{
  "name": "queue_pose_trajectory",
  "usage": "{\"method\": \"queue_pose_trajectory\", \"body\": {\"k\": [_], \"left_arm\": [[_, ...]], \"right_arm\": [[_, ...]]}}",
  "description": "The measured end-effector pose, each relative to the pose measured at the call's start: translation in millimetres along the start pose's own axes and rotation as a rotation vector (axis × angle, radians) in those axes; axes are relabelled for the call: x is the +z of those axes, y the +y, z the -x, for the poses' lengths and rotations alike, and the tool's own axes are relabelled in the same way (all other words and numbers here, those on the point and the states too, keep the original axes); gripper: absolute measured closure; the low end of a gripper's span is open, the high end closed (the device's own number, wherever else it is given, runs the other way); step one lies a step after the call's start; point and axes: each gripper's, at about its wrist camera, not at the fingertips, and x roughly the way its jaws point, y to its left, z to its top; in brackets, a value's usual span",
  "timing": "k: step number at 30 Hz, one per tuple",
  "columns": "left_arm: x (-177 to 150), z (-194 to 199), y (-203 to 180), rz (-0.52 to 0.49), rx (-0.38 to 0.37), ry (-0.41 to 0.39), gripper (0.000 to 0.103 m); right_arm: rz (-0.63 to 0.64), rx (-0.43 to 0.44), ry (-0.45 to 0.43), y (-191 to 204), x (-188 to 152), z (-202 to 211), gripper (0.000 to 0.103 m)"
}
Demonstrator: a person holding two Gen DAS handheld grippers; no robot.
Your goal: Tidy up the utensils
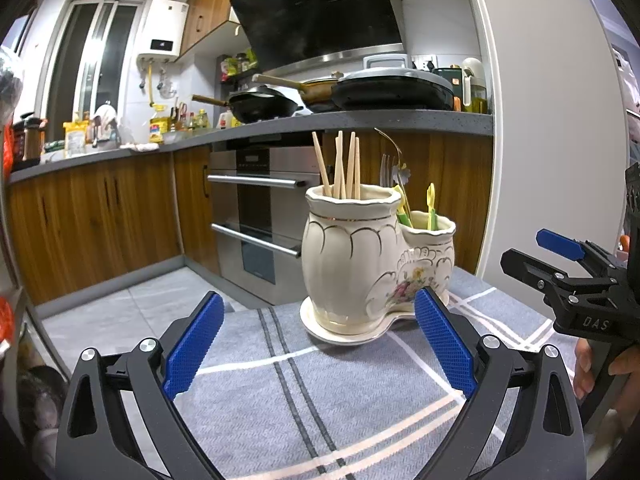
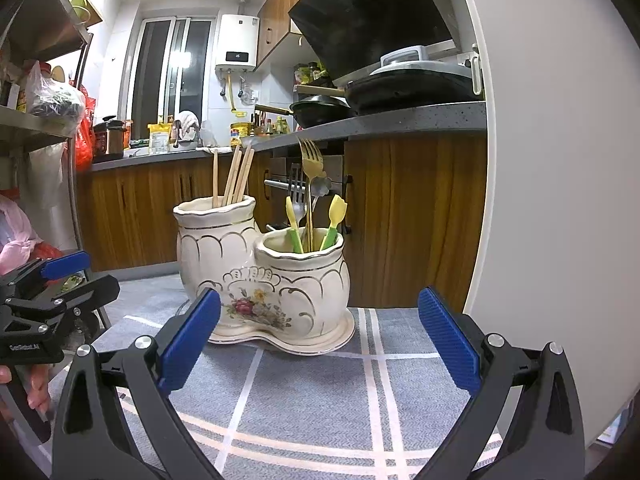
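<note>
**Both grippers empty before the holder**

Spread wide and empty, the left gripper (image 1: 320, 344) and right gripper (image 2: 320, 344) face the double ceramic utensil holder (image 2: 262, 276) at twelve o'clock on the plaid cloth (image 2: 320, 400). Chopsticks (image 2: 236, 178) and forks (image 2: 312, 184) stand upright; the right gripper seems nearer.

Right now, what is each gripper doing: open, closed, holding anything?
Left gripper: open, holding nothing.
Right gripper: open, holding nothing.
</note>
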Motion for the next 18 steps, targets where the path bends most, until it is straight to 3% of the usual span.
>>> {"method": "queue_pose_trajectory", "body": {"k": [18], "left_arm": [[0.3,0.1,-0.2,-0.001,0.000,0.000,0.007]], "right_arm": [[-0.002,-0.003,0.007,-0.8,-0.7,-2.0,0.005]]}}
